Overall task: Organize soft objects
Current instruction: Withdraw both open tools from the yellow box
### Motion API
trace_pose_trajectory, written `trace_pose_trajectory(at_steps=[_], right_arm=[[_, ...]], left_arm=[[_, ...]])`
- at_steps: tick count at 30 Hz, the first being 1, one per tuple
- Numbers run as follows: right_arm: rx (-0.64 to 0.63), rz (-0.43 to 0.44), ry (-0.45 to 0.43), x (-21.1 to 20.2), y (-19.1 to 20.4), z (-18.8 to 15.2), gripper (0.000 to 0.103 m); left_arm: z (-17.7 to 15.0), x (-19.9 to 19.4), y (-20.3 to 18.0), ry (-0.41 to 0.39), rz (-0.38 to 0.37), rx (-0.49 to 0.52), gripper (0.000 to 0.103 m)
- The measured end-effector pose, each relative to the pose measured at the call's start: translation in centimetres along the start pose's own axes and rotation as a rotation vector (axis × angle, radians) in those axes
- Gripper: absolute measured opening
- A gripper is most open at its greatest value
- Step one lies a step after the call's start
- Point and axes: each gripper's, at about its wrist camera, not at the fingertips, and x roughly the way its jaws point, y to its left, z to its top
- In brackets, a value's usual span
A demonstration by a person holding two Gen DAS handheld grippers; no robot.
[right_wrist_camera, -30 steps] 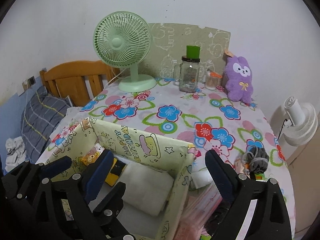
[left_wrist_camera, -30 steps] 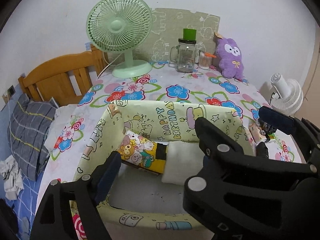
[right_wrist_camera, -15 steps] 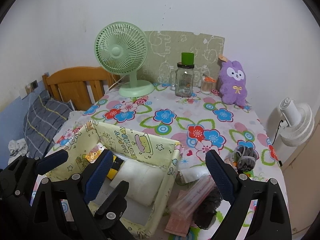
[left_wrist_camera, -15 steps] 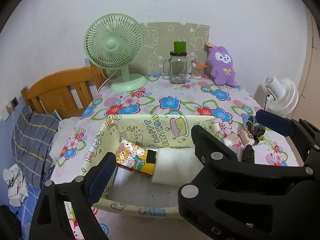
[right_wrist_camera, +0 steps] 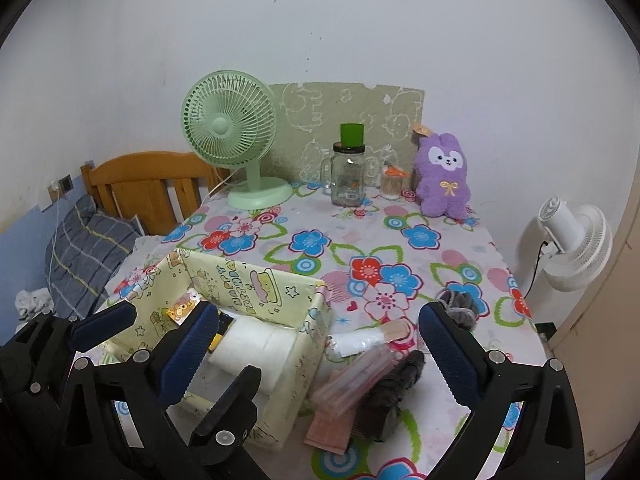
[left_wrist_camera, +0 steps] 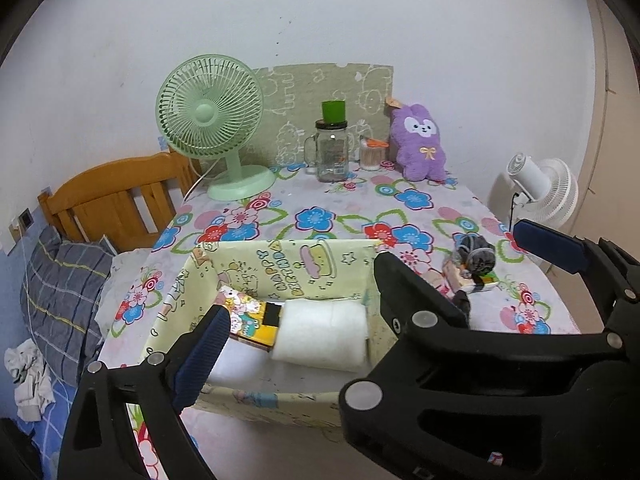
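Note:
A yellow fabric storage box [left_wrist_camera: 280,264] [right_wrist_camera: 256,284] stands on the floral table. Inside lie a white rolled towel [left_wrist_camera: 324,332] [right_wrist_camera: 256,346] and a cartoon-printed packet [left_wrist_camera: 246,314]. Right of the box lie a pink packet [right_wrist_camera: 356,380], a dark grey sock [right_wrist_camera: 394,392], a white packet [right_wrist_camera: 352,340] and a grey sock bundle [right_wrist_camera: 462,306] [left_wrist_camera: 476,254]. A purple plush bunny [right_wrist_camera: 442,180] [left_wrist_camera: 420,144] sits at the back. My left gripper [left_wrist_camera: 372,304] is open and empty above the box. My right gripper [right_wrist_camera: 316,344] is open and empty over the box's right wall.
A green desk fan [right_wrist_camera: 232,136], a glass jar with green lid [right_wrist_camera: 348,172] and a small cotton-swab jar [right_wrist_camera: 392,184] stand at the table's back. A wooden bed frame [left_wrist_camera: 116,192] and grey pillow [left_wrist_camera: 60,288] lie left. A white fan [right_wrist_camera: 572,240] stands right.
Both grippers have pulled back and up from the box, so more of the table shows. The towel and packet stay in the box.

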Motion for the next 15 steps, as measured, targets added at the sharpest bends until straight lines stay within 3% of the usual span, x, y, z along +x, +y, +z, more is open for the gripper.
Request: trace_pose_trajectory(at_steps=[15], right_arm=[[0.009, -0.026, -0.035, -2.9, -3.0, -2.4, 0.103]], left_arm=[[-1.9, -1.5, -3.8, -0.031, -0.041, 0.03, 0.098]])
